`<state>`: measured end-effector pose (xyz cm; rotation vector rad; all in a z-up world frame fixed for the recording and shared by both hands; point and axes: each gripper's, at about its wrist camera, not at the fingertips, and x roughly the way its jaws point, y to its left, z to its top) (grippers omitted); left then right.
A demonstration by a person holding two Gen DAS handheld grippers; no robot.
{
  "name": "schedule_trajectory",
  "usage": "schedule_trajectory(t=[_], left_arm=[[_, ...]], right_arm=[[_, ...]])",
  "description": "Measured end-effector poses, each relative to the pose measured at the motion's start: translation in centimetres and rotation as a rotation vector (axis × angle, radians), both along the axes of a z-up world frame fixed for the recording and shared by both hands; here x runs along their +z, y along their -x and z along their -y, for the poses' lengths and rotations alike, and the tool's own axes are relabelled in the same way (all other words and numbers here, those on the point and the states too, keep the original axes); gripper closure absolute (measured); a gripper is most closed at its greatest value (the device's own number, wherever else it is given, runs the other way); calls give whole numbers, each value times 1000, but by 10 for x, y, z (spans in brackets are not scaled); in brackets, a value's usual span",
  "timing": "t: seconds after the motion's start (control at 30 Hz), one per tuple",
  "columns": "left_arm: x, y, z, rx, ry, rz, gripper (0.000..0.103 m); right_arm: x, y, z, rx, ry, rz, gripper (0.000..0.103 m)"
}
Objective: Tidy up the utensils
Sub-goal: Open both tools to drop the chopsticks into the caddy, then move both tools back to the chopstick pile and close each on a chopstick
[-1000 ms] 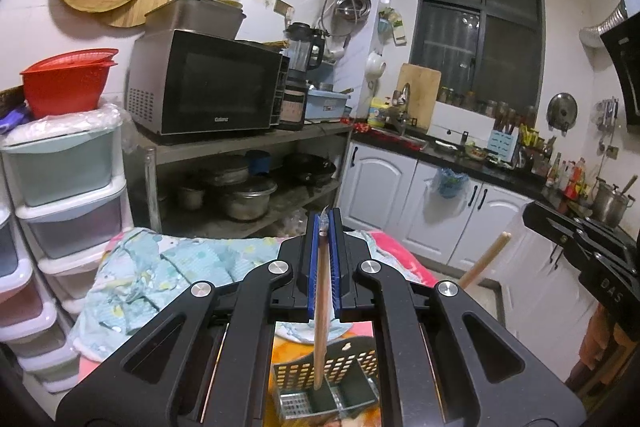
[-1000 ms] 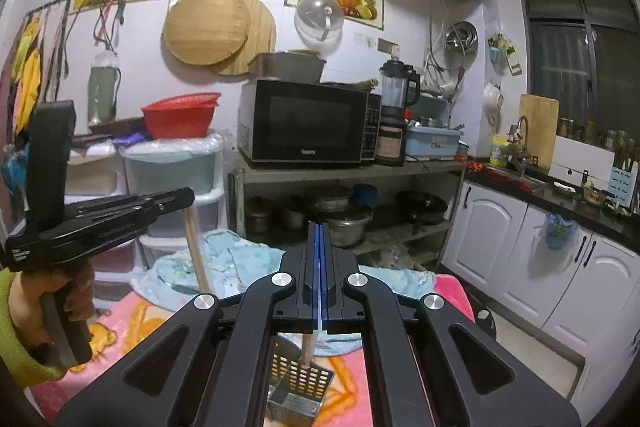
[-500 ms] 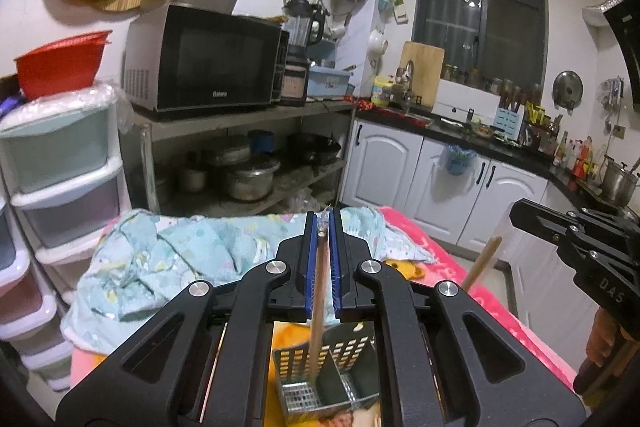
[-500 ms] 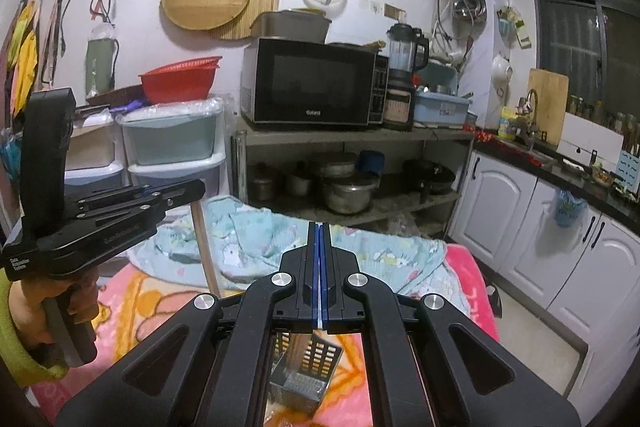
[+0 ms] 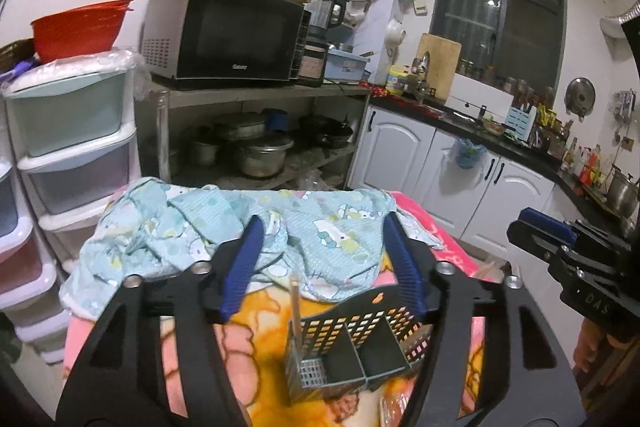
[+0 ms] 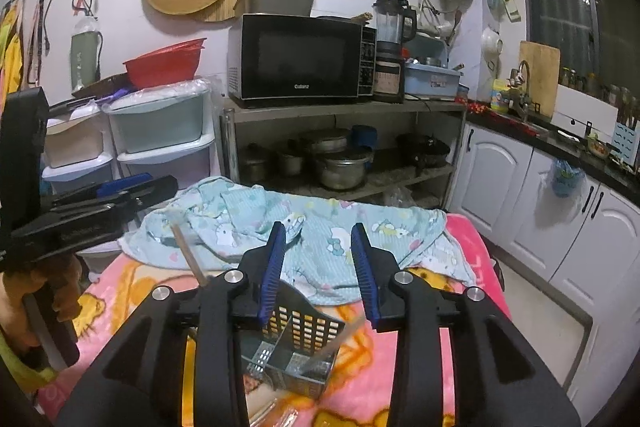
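Both grippers spread wide at bottom center of their own views: left gripper (image 5: 322, 259), right gripper (image 6: 319, 259), 2 blue-padded fingers each.

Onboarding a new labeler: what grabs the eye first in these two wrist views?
The left claw, wide open, hangs over a black perforated utensil caddy on the pink-and-orange blanket; a wooden stick stands upright in the caddy's left compartment. The right claw is open over it too. Beyond lies a crumpled light-blue cartoon cloth, with the black microwave on the steel shelf behind.
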<state>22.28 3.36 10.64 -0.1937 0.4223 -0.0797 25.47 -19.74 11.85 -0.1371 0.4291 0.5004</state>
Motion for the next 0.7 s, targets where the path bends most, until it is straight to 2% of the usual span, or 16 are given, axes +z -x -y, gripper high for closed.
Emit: schedule_trajectory(t=[0.07,0.23,0.53,0.7], left_arm=[[0,4,-4,7,9,-2,31],[0,16,-10,21,28,-2,11],[2,41,-24,48,75,-7,11],[-1,55,-26,52,75,-4,11]], right_arm=[[-1,3,3,-5,-3,2,61],[-3,12,9,-15,-5,8,54],[-5,38,20,-22,-11,31,46],[-6,50,22,-18,-15,28,43]])
